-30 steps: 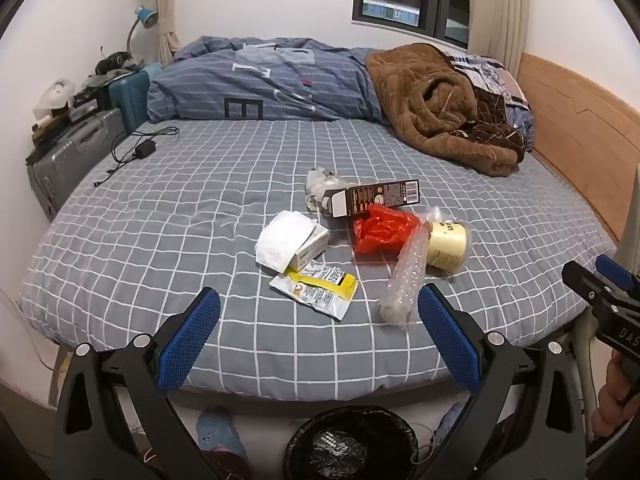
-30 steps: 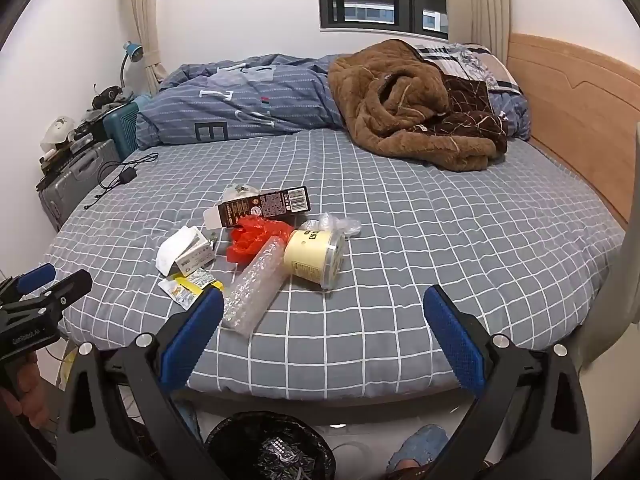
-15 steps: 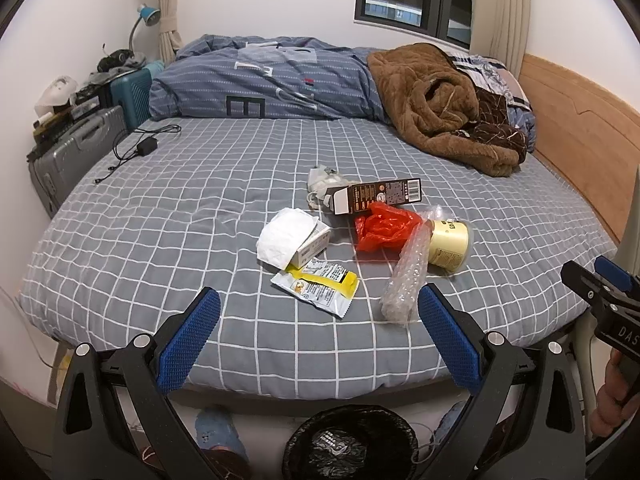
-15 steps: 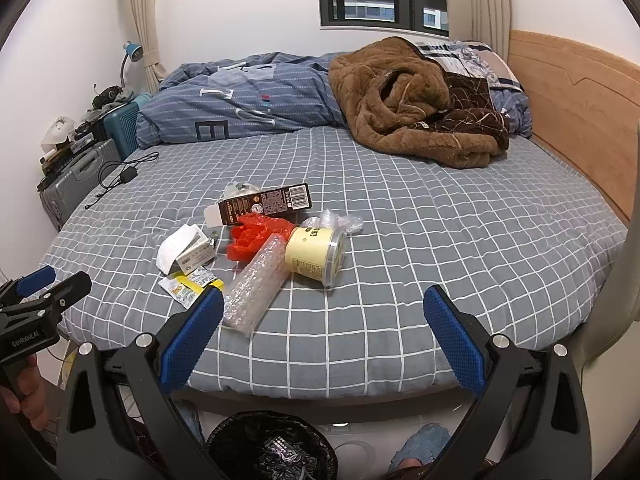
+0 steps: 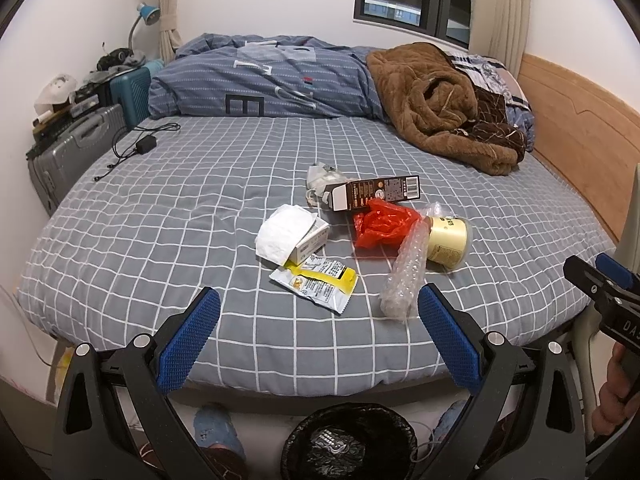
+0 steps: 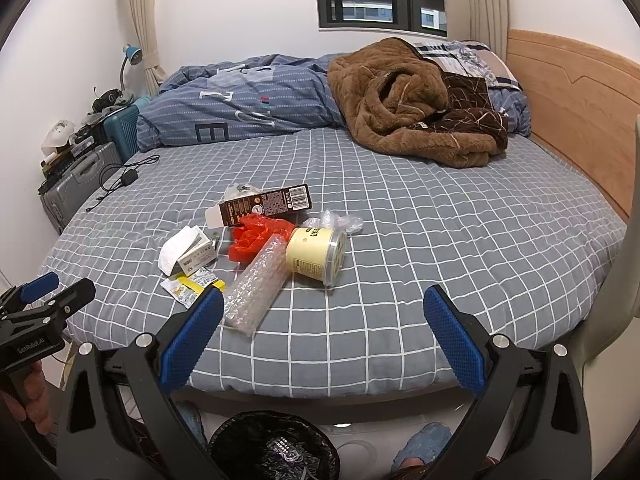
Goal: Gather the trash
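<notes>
Both tools, left (image 5: 319,306) and right (image 6: 323,308), are held wide, empty. Wrap (image 5: 404,272) at centre could be crushed and slip before the bin (image 5: 348,440) is reached.

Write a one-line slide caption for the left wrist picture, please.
Open left tool faces litter on a checked bed: yellow sachet, bubble wrap, red bag; bin below.

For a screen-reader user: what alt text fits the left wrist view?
Open left gripper hovers at the edge of a grey checked bed strewn with trash: yellow snack wrapper, bubble wrap roll, red plastic bag, brown carton. A black-lined bin sits below.
</notes>
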